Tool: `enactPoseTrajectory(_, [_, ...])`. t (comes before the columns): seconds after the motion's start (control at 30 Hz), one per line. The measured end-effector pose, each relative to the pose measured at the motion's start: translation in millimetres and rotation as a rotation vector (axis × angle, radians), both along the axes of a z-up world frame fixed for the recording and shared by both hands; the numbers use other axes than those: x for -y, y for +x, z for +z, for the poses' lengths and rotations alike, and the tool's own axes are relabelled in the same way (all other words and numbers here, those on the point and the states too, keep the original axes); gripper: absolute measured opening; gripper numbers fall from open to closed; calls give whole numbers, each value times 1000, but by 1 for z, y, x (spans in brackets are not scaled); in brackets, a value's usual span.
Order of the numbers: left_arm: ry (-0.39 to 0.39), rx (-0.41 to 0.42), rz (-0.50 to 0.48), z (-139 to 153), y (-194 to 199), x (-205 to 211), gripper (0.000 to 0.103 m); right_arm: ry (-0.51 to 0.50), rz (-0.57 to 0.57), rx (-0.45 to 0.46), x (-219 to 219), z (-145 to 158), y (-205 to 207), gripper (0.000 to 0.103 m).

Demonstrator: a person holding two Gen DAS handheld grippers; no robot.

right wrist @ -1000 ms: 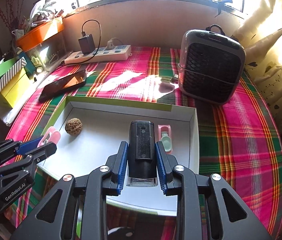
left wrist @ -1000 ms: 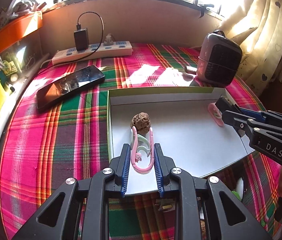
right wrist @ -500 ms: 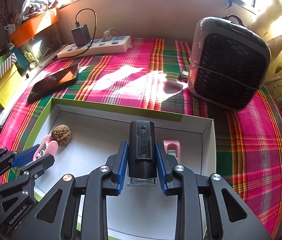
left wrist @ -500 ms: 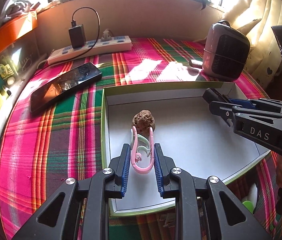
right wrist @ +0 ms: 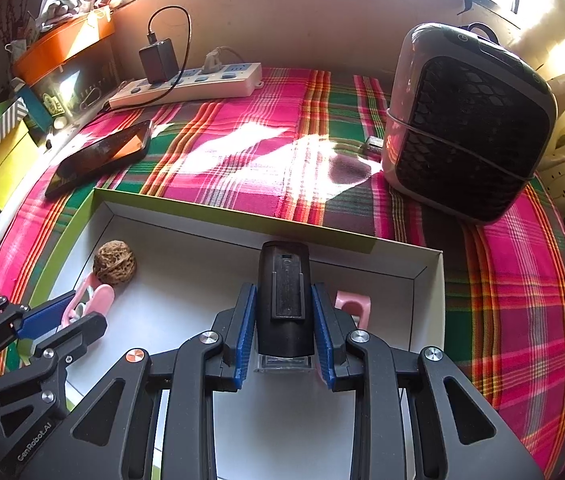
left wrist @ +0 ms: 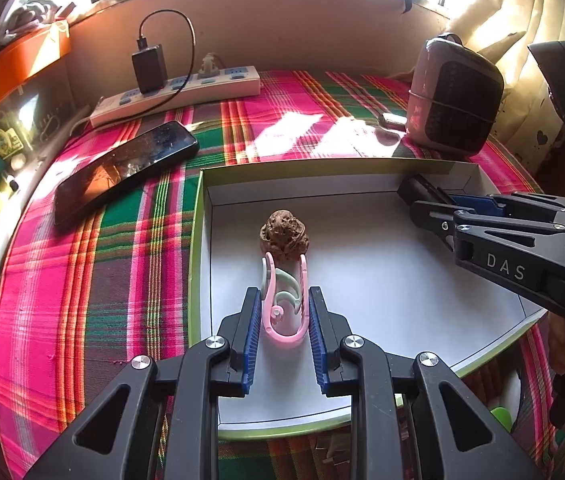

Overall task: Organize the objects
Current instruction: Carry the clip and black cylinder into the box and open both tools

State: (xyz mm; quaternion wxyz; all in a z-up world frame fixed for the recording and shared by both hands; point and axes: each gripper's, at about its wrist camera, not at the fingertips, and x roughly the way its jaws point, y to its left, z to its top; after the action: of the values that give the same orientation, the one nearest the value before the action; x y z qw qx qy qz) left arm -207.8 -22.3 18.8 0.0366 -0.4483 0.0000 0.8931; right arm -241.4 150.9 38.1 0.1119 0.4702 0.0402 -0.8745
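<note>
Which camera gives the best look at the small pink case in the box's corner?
The right wrist view: the small pink case shows beside the black device that the right gripper holds. In the left wrist view, that gripper hides it.

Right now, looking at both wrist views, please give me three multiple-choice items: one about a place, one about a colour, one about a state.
1. Where does the walnut lie?
A. Inside the white tray
B. On the phone
C. Beside the power strip

2. What colour is the clip between the left gripper's fingers?
A. Yellow
B. Pink
C. Orange

3. What is the state of the right gripper?
A. Wide open, nothing between the fingers
B. Shut on the black device
C. Shut on the walnut

Answers: 1 A, the walnut rests on the tray's white floor; 2 B, the clip's loop shows pink between the blue pads; 3 B, both pads press the device's sides.
</note>
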Motion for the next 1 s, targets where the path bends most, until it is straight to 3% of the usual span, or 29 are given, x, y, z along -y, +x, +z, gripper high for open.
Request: enactPoseTrajectory(1.0, [3,6,2,0,-2,1,24,4,-12,3,3,-3,-2,29])
